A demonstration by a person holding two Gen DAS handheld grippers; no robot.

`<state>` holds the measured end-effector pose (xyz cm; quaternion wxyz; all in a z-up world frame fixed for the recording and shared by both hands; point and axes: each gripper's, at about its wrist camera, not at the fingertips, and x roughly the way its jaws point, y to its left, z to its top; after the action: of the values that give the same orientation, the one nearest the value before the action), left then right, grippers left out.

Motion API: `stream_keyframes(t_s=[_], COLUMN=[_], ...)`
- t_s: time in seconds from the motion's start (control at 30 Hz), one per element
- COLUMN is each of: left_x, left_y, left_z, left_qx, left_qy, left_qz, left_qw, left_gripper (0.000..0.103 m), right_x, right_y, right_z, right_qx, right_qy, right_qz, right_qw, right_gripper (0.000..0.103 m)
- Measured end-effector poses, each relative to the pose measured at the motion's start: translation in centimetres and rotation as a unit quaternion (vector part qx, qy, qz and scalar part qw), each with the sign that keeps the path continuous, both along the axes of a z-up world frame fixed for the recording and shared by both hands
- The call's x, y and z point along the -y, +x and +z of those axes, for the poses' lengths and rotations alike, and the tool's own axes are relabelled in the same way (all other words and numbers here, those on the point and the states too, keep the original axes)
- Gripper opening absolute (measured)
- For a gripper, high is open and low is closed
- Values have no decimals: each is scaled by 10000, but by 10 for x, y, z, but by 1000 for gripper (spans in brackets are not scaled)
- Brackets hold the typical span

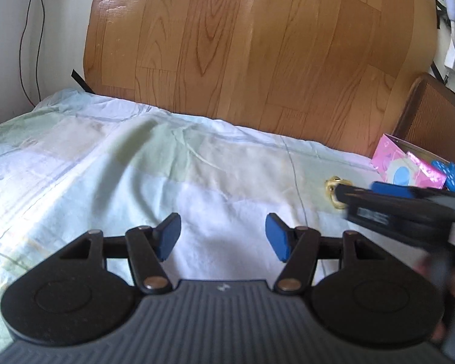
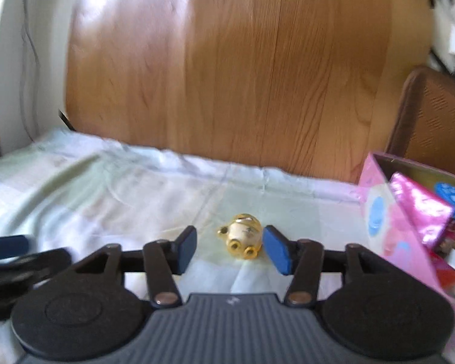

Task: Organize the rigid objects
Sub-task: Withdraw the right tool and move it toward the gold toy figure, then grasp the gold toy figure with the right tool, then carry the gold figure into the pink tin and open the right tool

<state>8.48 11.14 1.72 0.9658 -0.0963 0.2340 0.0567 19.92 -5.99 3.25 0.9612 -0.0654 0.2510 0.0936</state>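
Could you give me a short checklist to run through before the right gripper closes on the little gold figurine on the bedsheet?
1. Right gripper open: ok, pads apart with nothing pressed between them.
2. Gold figurine lined up with the gap: ok, it sits just beyond the fingertips, nearer the right pad.
3. Figurine already between the pads: not ok, it lies a little ahead of them.
4. Left gripper out of the way: ok, open and empty over bare bedsheet.
5. Pink box has room: cannot tell, it already holds several items.
6. Figurine's pose stable: cannot tell, the picture is blurred.
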Motion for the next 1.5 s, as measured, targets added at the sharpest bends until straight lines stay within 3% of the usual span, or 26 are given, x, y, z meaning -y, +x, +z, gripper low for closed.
stream_keyframes(t_s=[0.07,0.13,0.17,0.23,0.47,0.57,0.63,0.7,0.8,0.93,1.07,1.13,1.17,1.2,1.23,1.33,1.5], left_x=[2,3,3,0,4,16,27,42,81,127,159,168,170,175,178,180,190], left_y=[-2,-2,-2,-1,-5,-5,-3,-3,-6,-4,5,7,9,8,8,8,16], left_z=[1,0,0,-1,1,2,3,5,12,13,3,-5,-9,-10,-9,2,48], left_qx=[45,68,66,73,290,255,94,-115,-370,-998,-1517,-1704,-1747,-1670,-1689,-1559,-907], left_qy=[18,28,20,-27,-44,69,-50,-459,-690,-1321,-1640,-1719,-1726,-1685,-1622,-1652,-1274], left_qz=[-18,-43,-54,-75,-470,-812,-1110,-1619,-2338,-3218,-3511,-3544,-3541,-3511,-3508,-3536,-3650], left_qw=[10000,10000,10000,9999,9985,9963,9938,9857,9691,9322,9093,9032,9024,9058,9067,9074,9178], left_gripper=[64,64,64,64,64,64,64,63,64,63,64,62,60,47,45,44,43], right_x=[-1,3,9,17,59,90,108,123,139,152,154,155,156,157,158,161,164], right_y=[23,40,42,34,-69,-120,-147,-168,-186,-190,-190,-190,-190,-191,-192,-197,-188], right_z=[-9,-18,-17,-18,-16,-13,-12,-12,-15,-18,-20,-21,-22,-23,-22,-19,3], right_qx=[-302,-771,-832,-869,-892,-810,-683,-549,-462,-412,-440,-449,-445,-431,-397,-128,814], right_qy=[-43,10,310,441,343,246,86,-65,-37,215,280,350,390,432,470,529,440], right_qz=[-65,-201,-178,-120,833,902,804,628,349,218,268,312,326,336,352,227,4], right_qw=[9995,9968,9959,9952,9919,9923,9944,9965,9983,9987,9983,9979,9977,9976,9975,9983,9957], right_gripper=[51,36,36,36,36,36,36,36,36,37,40,41,37,36,36,36,36])
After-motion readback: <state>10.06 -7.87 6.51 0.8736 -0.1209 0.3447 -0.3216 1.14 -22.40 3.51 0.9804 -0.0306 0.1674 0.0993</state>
